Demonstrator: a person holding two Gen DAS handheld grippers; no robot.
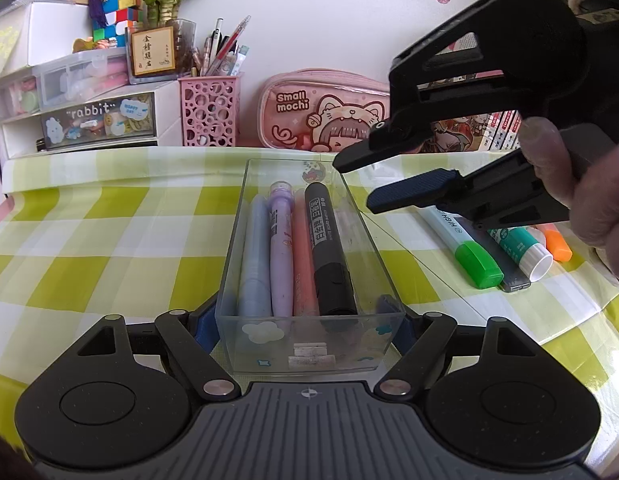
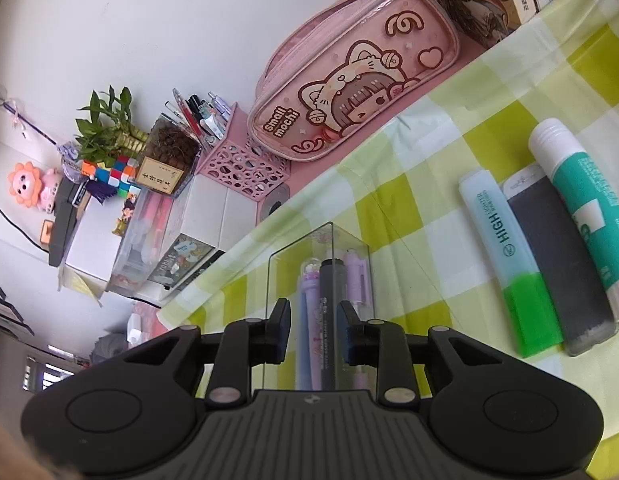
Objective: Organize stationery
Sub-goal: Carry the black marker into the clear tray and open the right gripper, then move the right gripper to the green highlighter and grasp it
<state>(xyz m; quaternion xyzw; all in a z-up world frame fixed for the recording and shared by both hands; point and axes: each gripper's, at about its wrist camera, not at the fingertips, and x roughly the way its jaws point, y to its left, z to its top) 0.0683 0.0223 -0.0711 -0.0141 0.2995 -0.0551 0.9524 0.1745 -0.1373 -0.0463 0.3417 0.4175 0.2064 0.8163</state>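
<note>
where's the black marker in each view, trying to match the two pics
Left wrist view: the black marker lies at the right of the pens inside the clear tray, centre of the picture.
Right wrist view: the black marker is low in the centre, running up between the right tongs, still inside the tray.
Shared landmark: the pink pencil case against the wall.
</note>
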